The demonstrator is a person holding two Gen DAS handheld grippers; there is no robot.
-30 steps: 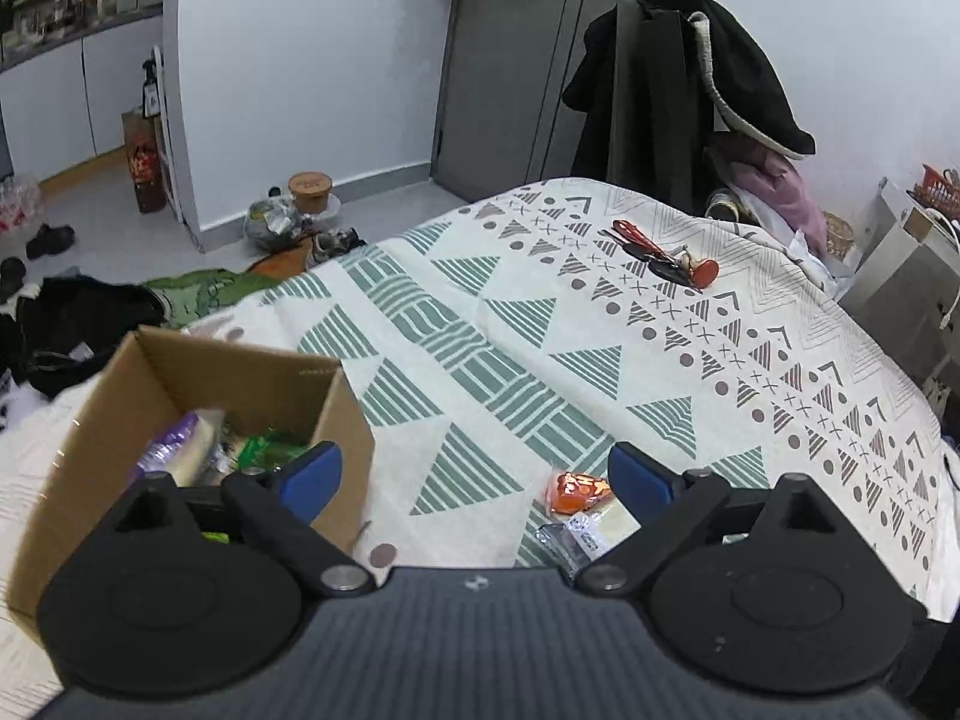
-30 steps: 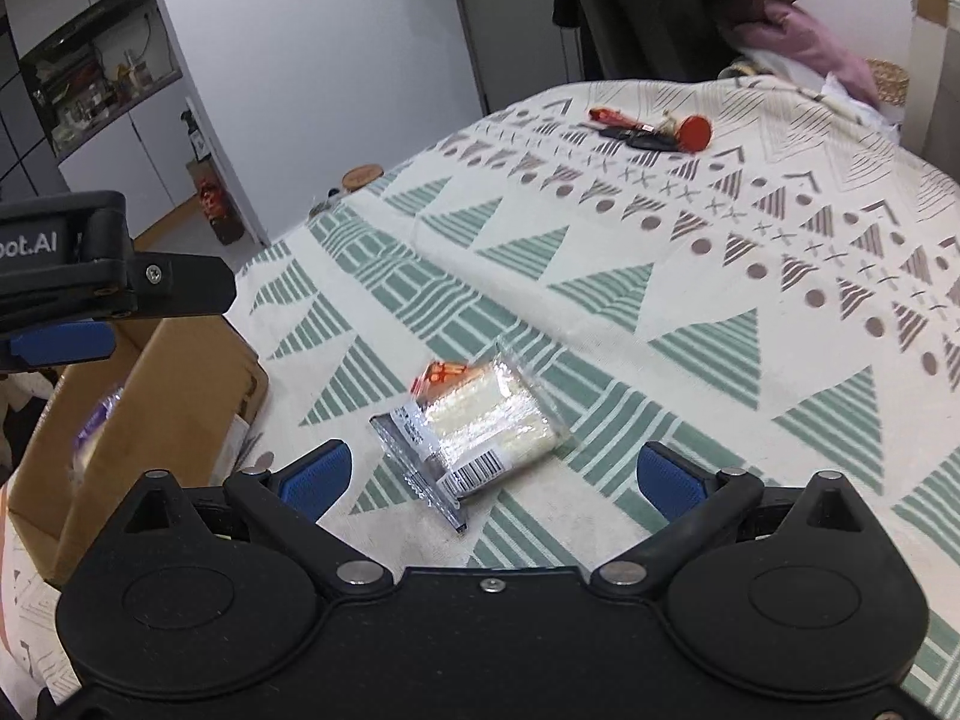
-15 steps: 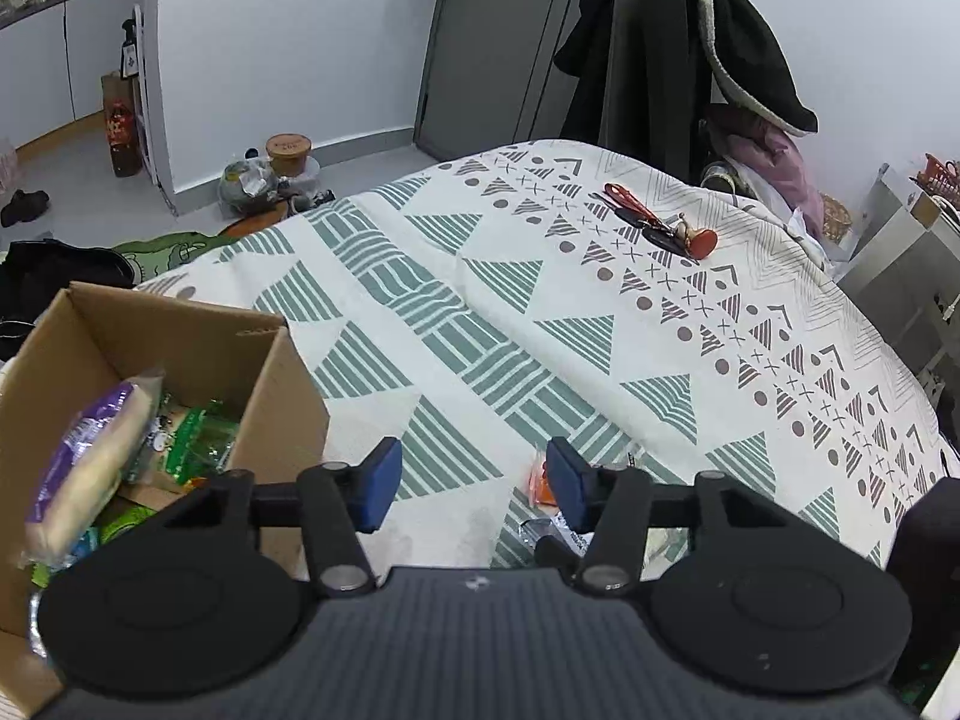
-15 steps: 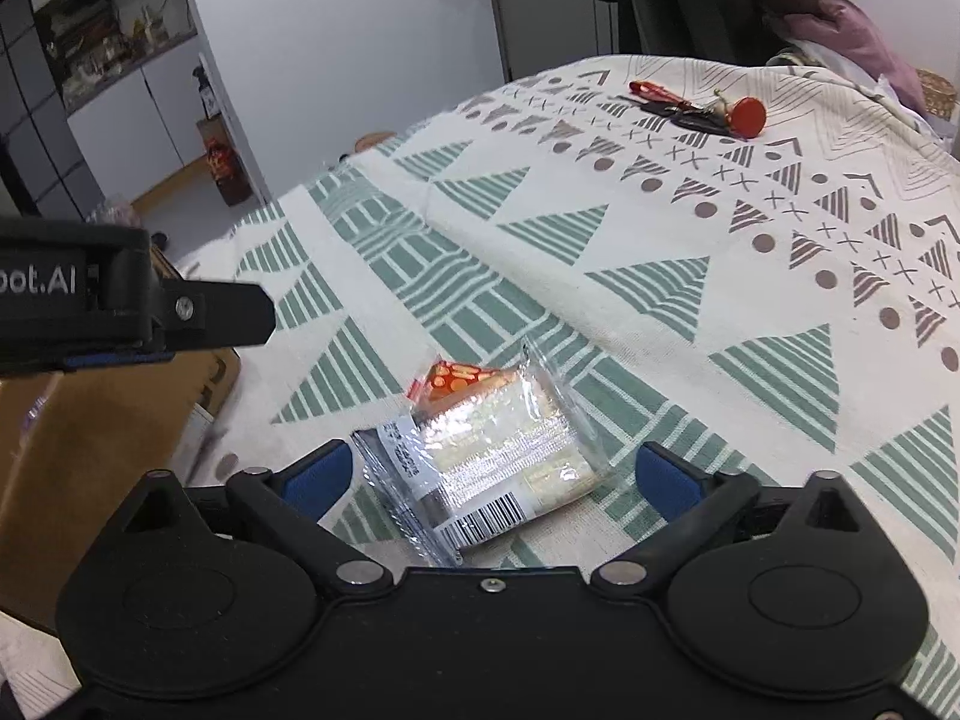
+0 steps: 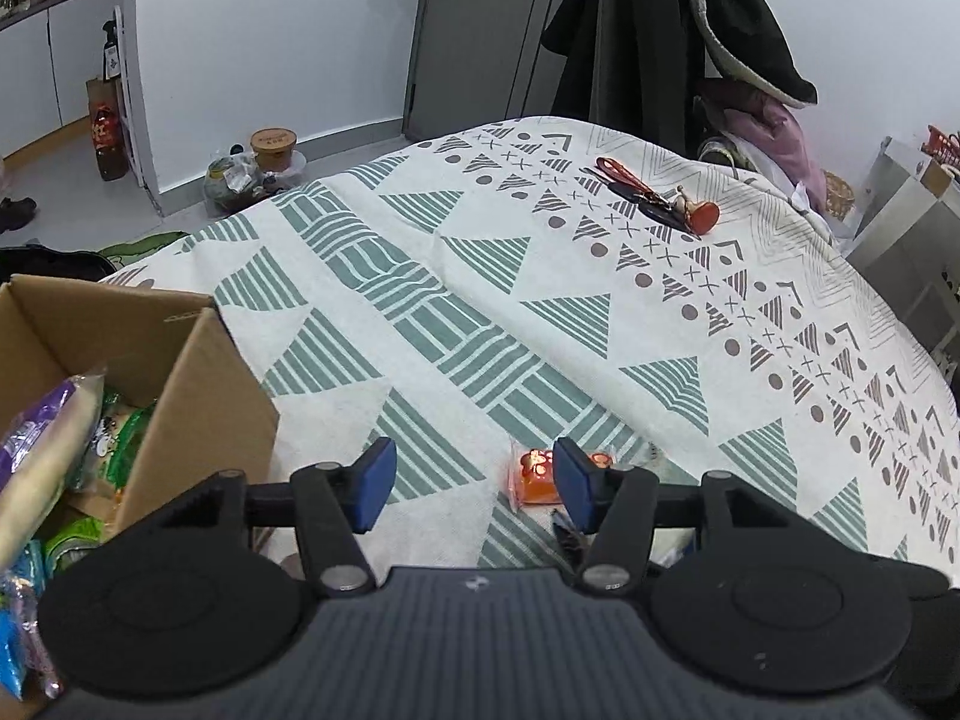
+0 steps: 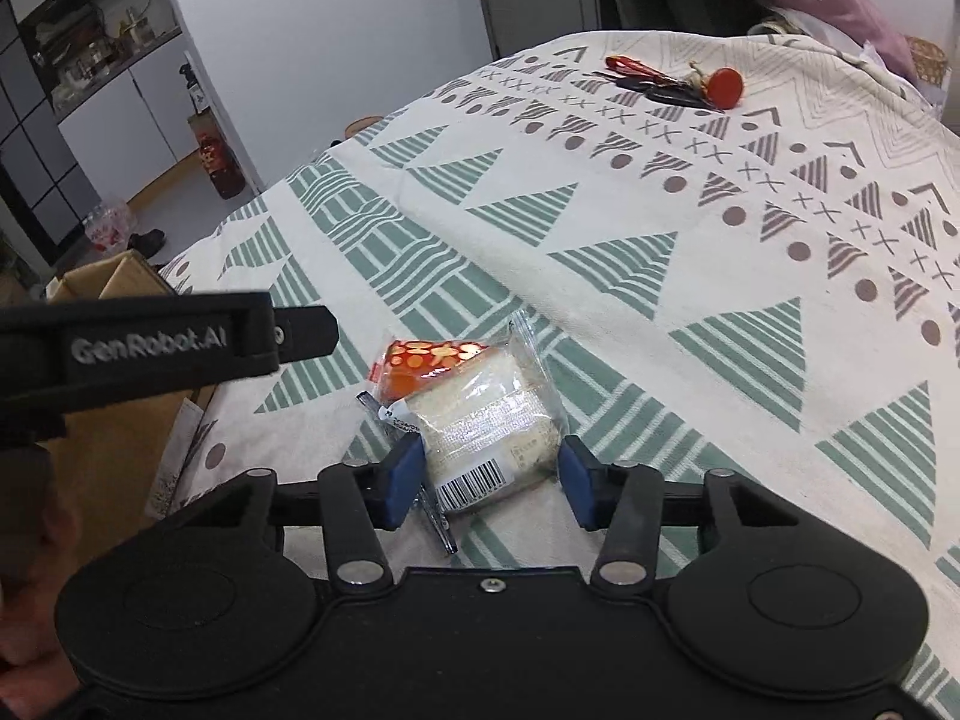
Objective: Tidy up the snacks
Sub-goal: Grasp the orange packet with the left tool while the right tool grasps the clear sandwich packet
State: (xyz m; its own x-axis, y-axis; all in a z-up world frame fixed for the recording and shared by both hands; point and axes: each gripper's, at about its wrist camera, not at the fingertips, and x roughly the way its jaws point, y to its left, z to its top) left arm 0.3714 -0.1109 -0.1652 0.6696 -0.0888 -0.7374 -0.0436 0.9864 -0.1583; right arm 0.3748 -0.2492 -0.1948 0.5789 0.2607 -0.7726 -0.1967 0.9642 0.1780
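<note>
A clear-wrapped pale snack packet (image 6: pixel 486 426) lies on the patterned bedspread (image 6: pixel 600 276). A small orange packet (image 6: pixel 426 360) touches its far side. My right gripper (image 6: pixel 489 483) is shut on the clear packet, one blue pad against each side. My left gripper (image 5: pixel 474 483) hovers open above the bedspread and holds nothing. The orange packet (image 5: pixel 534 474) peeks out just behind its right finger. A cardboard box (image 5: pixel 198 360) stands to the left with a purple-wrapped snack (image 5: pixel 42 438) and green packets (image 5: pixel 120 444) inside. In the right wrist view the left gripper (image 6: pixel 300 336) crosses in from the left.
Keys on a red lanyard with a red disc (image 5: pixel 660 204) lie far back on the bed. Dark coats (image 5: pixel 660 30) hang behind it. A jar (image 5: pixel 273 144) and a bottle (image 5: pixel 108 138) stand on the floor beyond the bed's left edge.
My right gripper moved forward over the clear packet and its fingers came in from wide open onto it. My left gripper narrowed from wide open and shifted right, away from the box.
</note>
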